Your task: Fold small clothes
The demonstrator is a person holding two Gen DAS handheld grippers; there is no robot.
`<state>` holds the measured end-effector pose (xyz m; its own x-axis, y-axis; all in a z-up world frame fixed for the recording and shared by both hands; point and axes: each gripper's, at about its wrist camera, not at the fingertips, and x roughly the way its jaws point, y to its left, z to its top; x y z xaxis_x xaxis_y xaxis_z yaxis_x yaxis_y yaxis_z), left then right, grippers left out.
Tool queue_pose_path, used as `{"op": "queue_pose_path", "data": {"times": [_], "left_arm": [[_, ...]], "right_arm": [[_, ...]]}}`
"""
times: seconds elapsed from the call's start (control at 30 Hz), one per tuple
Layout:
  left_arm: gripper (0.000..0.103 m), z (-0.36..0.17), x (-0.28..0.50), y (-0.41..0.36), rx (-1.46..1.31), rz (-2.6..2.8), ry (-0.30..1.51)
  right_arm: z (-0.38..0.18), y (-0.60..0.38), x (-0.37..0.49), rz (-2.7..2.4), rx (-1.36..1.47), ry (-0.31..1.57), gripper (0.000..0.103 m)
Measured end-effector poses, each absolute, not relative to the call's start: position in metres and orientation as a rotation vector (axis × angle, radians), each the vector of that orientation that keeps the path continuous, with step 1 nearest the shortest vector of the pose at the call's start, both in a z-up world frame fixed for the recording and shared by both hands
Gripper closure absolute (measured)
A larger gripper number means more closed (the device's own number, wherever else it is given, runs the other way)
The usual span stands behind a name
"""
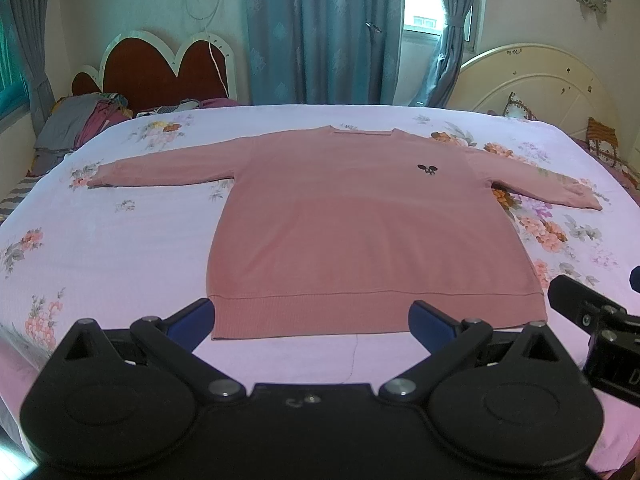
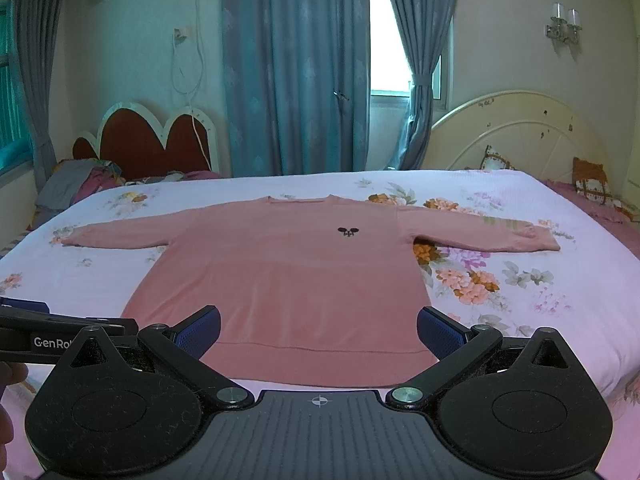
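A pink long-sleeved sweater [image 1: 352, 224] [image 2: 288, 280] lies flat and face up on the bed, both sleeves spread out sideways, a small dark emblem on its chest. Its ribbed hem is nearest to me. My left gripper [image 1: 312, 316] hovers open just short of the hem, with nothing between its blue pads. My right gripper [image 2: 318, 326] is open too, over the hem's right half, holding nothing. In the left wrist view the right gripper's body shows at the right edge, and the left gripper's body shows at the left edge of the right wrist view.
The bed has a white floral bedspread [image 1: 120, 240] [image 2: 540, 280]. A cream headboard [image 2: 520, 136] and patterned pillows [image 2: 592, 180] stand at the right. A second bed with a red headboard [image 1: 160, 72] and piled clothes [image 1: 80, 120] sits at the back left. Blue curtains [image 2: 296, 80] hang behind.
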<state>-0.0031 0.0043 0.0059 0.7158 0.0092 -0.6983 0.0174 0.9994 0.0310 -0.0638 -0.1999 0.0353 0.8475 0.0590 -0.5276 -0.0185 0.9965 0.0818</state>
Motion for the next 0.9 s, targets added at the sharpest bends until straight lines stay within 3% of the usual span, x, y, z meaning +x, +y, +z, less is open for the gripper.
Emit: {"op": "queue_pose_path", "data": {"times": [0.9], "left_arm": [[0.000, -0.004, 0.023, 0.000, 0.055, 0.017, 0.801]], "right_arm": [[0.023, -0.207, -0.039, 0.013, 0.073, 0.578, 0.000]]}}
